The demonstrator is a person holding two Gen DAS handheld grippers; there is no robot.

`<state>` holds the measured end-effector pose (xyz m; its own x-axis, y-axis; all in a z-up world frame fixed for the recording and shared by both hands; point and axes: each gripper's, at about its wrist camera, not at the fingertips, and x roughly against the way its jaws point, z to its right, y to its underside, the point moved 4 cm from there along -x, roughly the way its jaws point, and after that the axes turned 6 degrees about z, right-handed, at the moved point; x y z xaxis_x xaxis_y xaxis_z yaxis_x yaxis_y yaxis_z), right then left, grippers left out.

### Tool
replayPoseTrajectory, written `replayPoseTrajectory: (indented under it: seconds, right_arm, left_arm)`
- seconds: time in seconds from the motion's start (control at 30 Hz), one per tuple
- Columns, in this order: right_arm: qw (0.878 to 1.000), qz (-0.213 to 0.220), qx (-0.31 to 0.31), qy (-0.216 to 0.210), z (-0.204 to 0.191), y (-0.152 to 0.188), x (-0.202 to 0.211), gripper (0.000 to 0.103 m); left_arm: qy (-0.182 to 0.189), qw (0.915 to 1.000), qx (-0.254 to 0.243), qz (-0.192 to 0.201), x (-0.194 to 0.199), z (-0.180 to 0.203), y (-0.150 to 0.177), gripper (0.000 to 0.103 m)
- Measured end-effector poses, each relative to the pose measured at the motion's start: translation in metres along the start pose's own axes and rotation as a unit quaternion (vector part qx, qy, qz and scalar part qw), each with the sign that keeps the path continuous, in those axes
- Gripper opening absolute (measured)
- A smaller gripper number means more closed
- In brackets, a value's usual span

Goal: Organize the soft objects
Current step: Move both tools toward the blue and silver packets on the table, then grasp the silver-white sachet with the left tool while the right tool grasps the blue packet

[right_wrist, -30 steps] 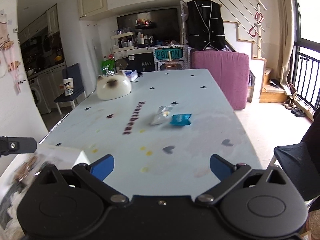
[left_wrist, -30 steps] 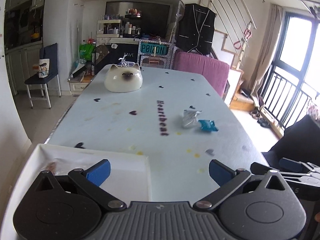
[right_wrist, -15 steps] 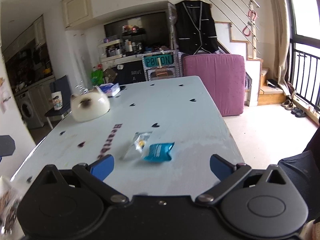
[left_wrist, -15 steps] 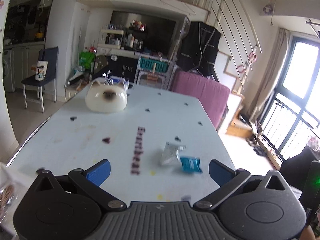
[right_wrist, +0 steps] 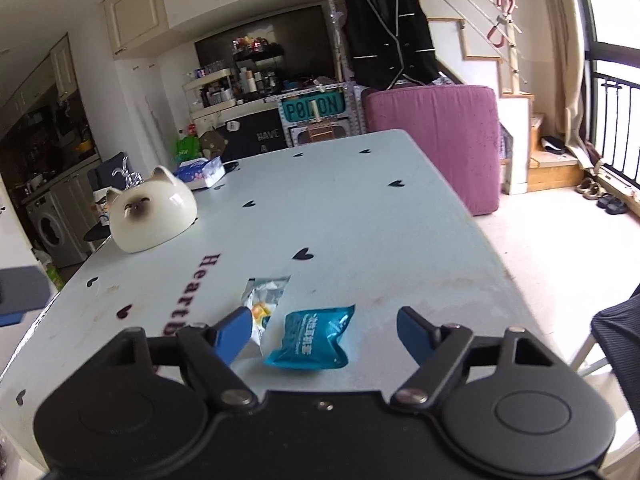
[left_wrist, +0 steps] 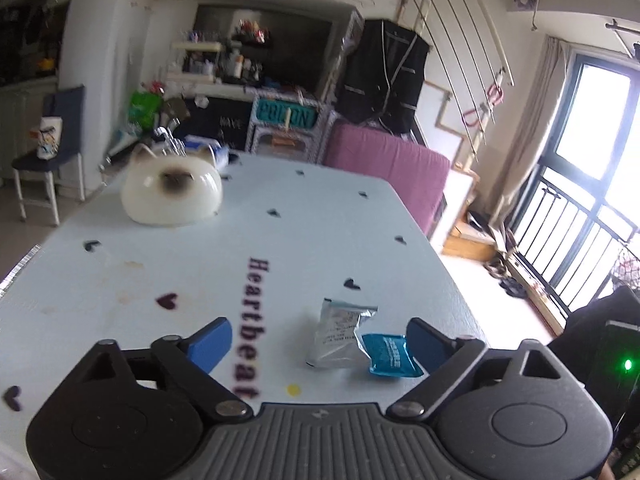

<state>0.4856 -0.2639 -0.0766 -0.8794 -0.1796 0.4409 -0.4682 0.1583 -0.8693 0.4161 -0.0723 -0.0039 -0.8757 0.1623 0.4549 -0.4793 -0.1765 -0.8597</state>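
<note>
Left wrist view: the left gripper is seen along the lower edge of the frame with its blue-tipped jaws spread wide and nothing held between them. At upper left of the pale blue heart-printed table, a glossy white cat-face dome is seen resting, well apart from the task items. Right of lower centre, a crumpled silver-white foil sachet is found lying flat, and a small shiny blue foil packet lies just beside it, touching or nearly touching, close against the right-hand blue fingertip.

Right wrist view: the right gripper is likewise shown fully open and empty. The sachet, seen here with clear film and yellow contents, is partly covered by the left-hand fingertip, while the blue packet is framed between the two jaws at lower centre.

Hazards are judged as follows. Because the two packs lie so close together, both may be pinched in one closure, or the neighbour may be dragged aside. Smooth foil is judged likely to slip or skid on the table if only a thin edge is caught. With both grippers converging on the same spot, a collision between them could be caused. No receiving container can be identified in either view.
</note>
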Motion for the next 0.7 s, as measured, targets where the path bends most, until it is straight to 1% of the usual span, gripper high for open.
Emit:
replayPoseTrajectory:
  seconds: [0.03, 0.07, 0.1, 0.17, 0.3, 0.47, 0.6, 0.7]
  right_arm:
    - [1.000, -0.006, -0.001, -0.005, 0.001, 0.002, -0.006, 0.072]
    - [1.000, -0.009, -0.006, -0.007, 0.003, 0.003, -0.011, 0.070]
    - [1.000, -0.004, -0.012, -0.007, 0.007, 0.003, -0.014, 0.065]
    - [1.000, -0.002, -0.022, -0.006, 0.013, 0.004, -0.021, 0.064]
    - [0.999, -0.009, -0.046, -0.027, 0.023, 0.009, -0.033, 0.060]
    - [0.998, -0.024, -0.040, -0.033, 0.020, 0.020, -0.045, 0.054]
    - [0.998, -0.024, -0.031, -0.044, 0.012, 0.022, -0.050, 0.051]
    - [0.998, -0.027, -0.026, -0.045, 0.008, 0.024, -0.052, 0.049]
  left_arm:
    - [0.005, 1.0000, 0.000, -0.006, -0.007, -0.001, 0.001, 0.084]
    - [0.010, 0.9999, -0.002, -0.012, -0.015, -0.001, 0.002, 0.079]
    - [0.014, 0.9997, -0.003, -0.018, -0.022, -0.002, 0.004, 0.076]
    - [0.023, 0.9993, 0.003, -0.030, -0.038, -0.003, 0.006, 0.075]
    - [0.045, 0.9974, 0.019, -0.052, -0.068, -0.002, 0.014, 0.073]
    - [0.047, 0.9966, 0.018, -0.065, -0.103, 0.000, 0.023, 0.057]
    - [0.057, 0.9953, 0.036, -0.069, -0.123, 0.000, 0.027, 0.053]
    - [0.064, 0.9948, 0.032, -0.073, -0.135, 0.004, 0.027, 0.037]
